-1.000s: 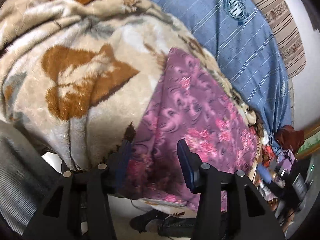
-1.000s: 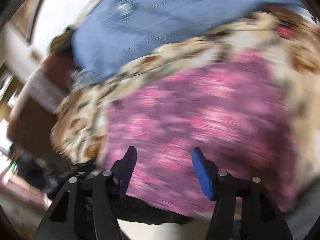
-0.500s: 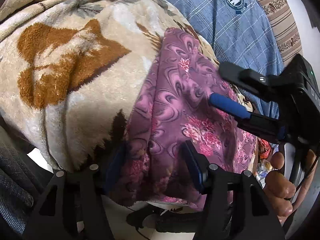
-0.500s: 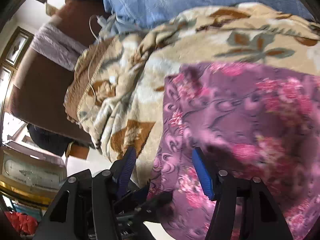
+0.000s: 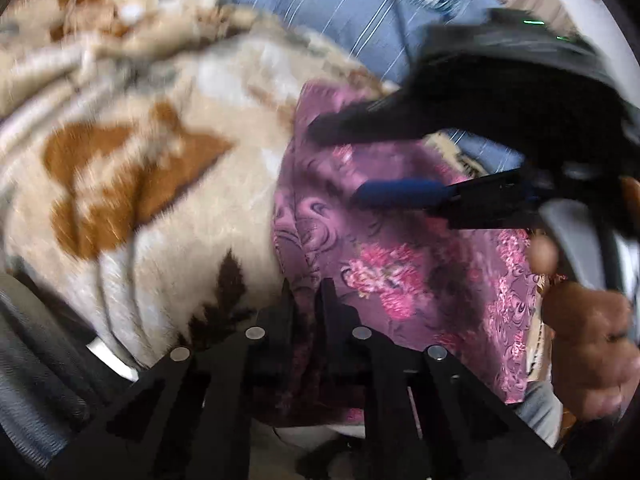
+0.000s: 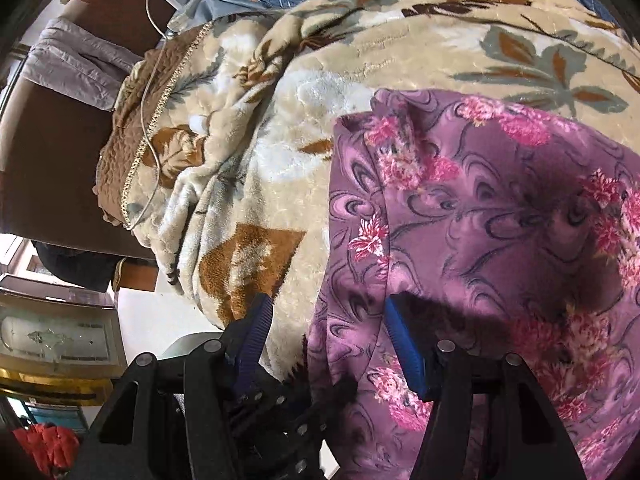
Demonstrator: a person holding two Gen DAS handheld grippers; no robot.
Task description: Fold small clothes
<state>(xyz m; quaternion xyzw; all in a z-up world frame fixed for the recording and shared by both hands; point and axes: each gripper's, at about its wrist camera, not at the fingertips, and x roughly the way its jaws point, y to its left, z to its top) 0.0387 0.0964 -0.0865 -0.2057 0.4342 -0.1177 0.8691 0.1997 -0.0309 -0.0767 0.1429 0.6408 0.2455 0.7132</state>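
I'm pinching the limp purple floral garment in my left gripper; my right gripper, jaws wide, is straddling its seven-o'clock edge.

A plush beige blanket with brown and grey leaf patterns covers the bed, bunched into folds toward its far side. Beyond it lies a blue striped sheet bearing a round emblem. At the bed's edge sits a brown quilted cover with a white charger cable trailing across it. A grey cloth drapes over a dark brown furniture piece. Pale floor shows below the bed, beside a gold-framed glass panel. Something red lies low in the corner. Soft daylight fills the room.
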